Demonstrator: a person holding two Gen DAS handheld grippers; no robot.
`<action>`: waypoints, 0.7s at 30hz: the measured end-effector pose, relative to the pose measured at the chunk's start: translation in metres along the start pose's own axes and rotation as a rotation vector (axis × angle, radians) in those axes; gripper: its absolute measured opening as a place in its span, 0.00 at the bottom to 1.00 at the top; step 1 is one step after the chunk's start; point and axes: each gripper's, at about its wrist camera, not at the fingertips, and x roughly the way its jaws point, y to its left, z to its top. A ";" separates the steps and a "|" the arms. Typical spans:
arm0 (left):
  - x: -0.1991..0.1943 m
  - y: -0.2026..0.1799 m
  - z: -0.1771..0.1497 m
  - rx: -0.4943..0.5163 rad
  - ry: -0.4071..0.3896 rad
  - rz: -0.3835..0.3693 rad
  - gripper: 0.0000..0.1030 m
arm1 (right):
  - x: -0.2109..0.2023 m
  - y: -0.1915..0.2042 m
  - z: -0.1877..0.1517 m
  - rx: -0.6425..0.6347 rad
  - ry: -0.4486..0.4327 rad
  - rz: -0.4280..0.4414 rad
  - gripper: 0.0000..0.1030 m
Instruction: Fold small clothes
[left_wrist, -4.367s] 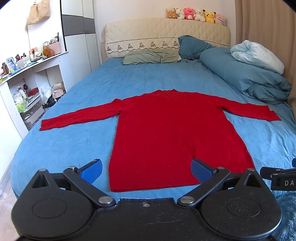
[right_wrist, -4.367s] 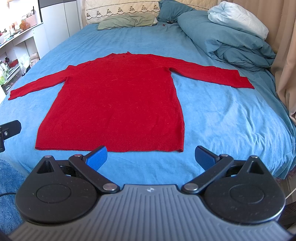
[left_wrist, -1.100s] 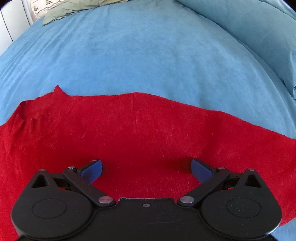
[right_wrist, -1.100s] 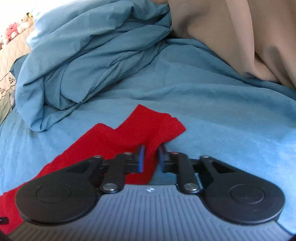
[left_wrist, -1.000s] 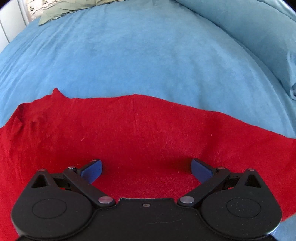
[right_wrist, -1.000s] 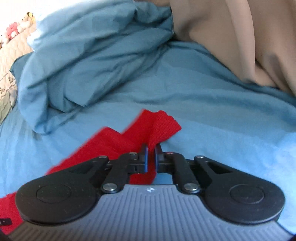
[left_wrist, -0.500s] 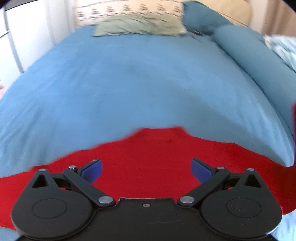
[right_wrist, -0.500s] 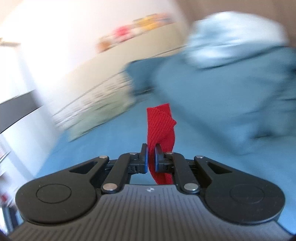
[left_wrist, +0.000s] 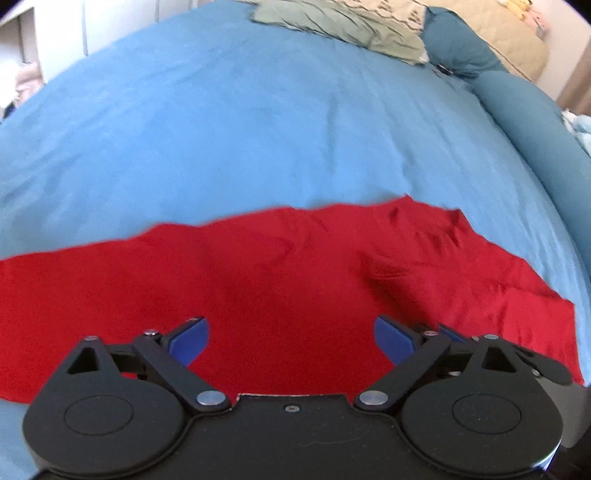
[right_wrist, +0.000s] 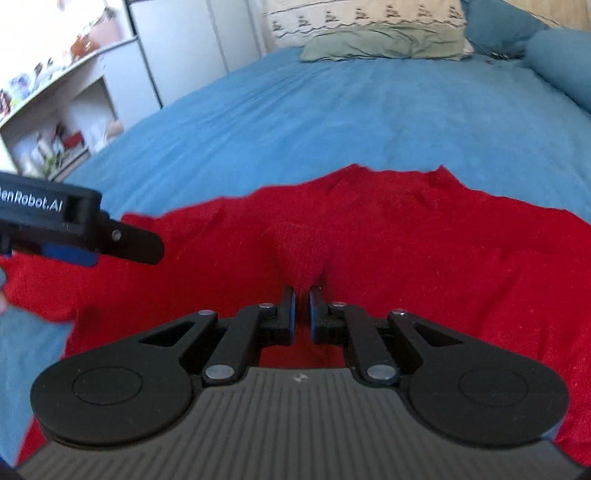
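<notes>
A red knit sweater (left_wrist: 280, 273) lies spread on the blue bed; it also shows in the right wrist view (right_wrist: 424, 243). My left gripper (left_wrist: 291, 334) is open and empty, low over the sweater's body. My right gripper (right_wrist: 300, 310) is shut on the sweater's right sleeve end (right_wrist: 301, 251), which it holds over the middle of the sweater body. The left gripper's finger also shows in the right wrist view (right_wrist: 110, 240) at the left. In the left wrist view the folded sleeve makes a ridge (left_wrist: 384, 269) just right of centre.
Blue bedsheet (left_wrist: 240, 129) stretches behind the sweater. A green pillow (right_wrist: 384, 42) and a dark blue pillow (left_wrist: 458, 55) lie at the headboard. A rolled blue duvet (left_wrist: 532, 122) runs along the right. White shelves with clutter (right_wrist: 55, 122) stand left of the bed.
My right gripper closed on the sleeve end at the bed's right side, lifted it and carried it left over the sweater body. My left gripper stayed open and shifted over the sweater.
</notes>
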 end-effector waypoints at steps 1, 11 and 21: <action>0.001 -0.004 -0.001 0.006 0.007 -0.014 0.94 | -0.003 0.002 -0.005 -0.018 0.004 0.004 0.31; 0.024 -0.061 -0.014 0.032 0.061 -0.167 0.82 | -0.067 -0.023 -0.010 -0.056 0.011 -0.145 0.92; 0.055 -0.085 -0.015 -0.041 -0.015 -0.074 0.04 | -0.136 -0.086 -0.067 0.178 0.029 -0.499 0.96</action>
